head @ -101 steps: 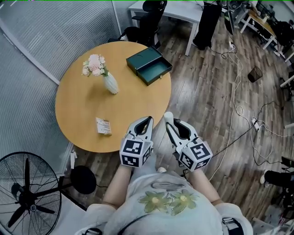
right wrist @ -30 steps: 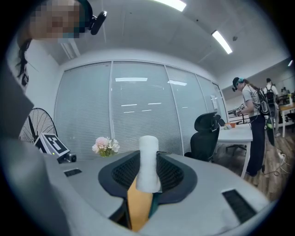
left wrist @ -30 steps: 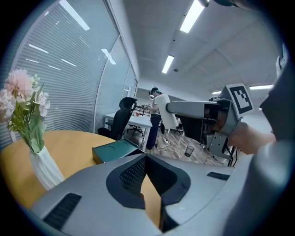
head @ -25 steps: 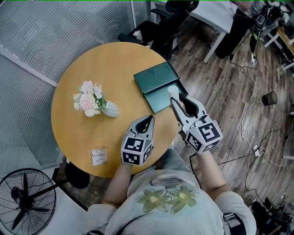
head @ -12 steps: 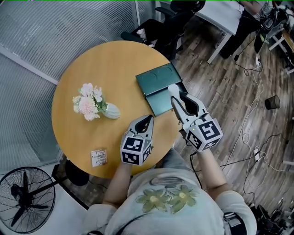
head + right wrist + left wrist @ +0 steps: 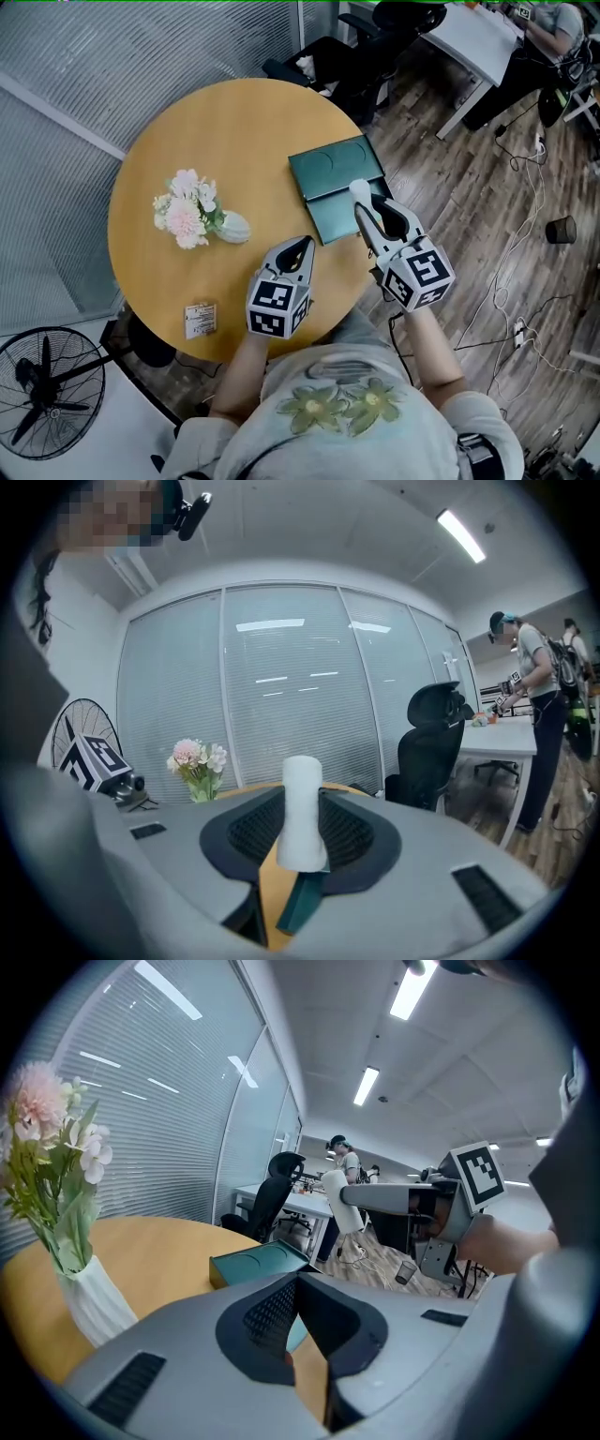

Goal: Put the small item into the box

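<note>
Most of the head view is being filled by a round wooden table (image 6: 225, 131). Beyond its rim at 1 o'clock a black office chair (image 6: 370, 52) is being shown, and a standing fan (image 6: 52, 389) is being shown on the floor at 7 o'clock. On the tabletop a dark green box (image 6: 333, 169) is being kept at 3 o'clock, close to the edge, with its open tray turned toward the person. A vase of flowers (image 6: 192, 211) is being displayed at 9 o'clock of the table's centre, well apart from the box. The left gripper (image 6: 302, 242) is being held over the near edge at 5 o'clock; its jaws are being kept together at the tips, and nothing is being carried between them. The right gripper (image 6: 367, 201) is being held at 3 o'clock, pointed at the box, and its jaws are being pressed on a white cylinder (image 6: 358, 188), which is being gripped upright at their tips. A small packet (image 6: 200, 320) is being left flat at 7 o'clock, just inside the rim. In the head view the cylinder is being seen over the box, where lid and tray meet; whether it is touching the box cannot be told. In the right gripper view a green edge of the box is being glimpsed below it, through the gap in the jaws.
</note>
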Motion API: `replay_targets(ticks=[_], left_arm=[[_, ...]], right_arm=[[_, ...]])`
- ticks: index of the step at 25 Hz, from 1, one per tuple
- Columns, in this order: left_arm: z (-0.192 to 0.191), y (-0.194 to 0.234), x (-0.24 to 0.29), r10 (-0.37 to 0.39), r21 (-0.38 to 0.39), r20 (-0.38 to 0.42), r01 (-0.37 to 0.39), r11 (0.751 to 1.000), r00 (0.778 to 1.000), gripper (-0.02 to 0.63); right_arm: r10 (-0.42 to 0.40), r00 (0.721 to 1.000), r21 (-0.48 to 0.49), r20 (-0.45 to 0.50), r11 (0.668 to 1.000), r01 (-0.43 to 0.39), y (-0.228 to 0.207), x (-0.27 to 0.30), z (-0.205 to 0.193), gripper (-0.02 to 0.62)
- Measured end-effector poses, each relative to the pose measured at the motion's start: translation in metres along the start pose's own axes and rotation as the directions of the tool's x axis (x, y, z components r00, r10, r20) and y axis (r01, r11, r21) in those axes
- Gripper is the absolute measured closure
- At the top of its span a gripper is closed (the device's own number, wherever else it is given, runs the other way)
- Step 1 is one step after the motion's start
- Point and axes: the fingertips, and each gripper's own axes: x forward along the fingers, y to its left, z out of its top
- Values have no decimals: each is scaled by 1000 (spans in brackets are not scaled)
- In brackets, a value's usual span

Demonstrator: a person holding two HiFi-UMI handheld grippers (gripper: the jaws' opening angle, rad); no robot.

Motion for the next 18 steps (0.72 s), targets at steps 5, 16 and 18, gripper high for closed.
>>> replay_targets(ticks=[5,16,18], left_arm=[[-3,12,5,35,-23,-6,-35,999,999,603],[-12,26,15,80,-52,-26,-81,995,996,603],[-14,28,16,83,-55,-30,-85,995,996,603]], right_arm=[[34,999,-2,-38,999,-34,-4,15,-11,476],[85,989,-3,-120,996,-86,-8,37,-41,476],[91,986,-13,-140,996,-94,-8,40,-48,476]])
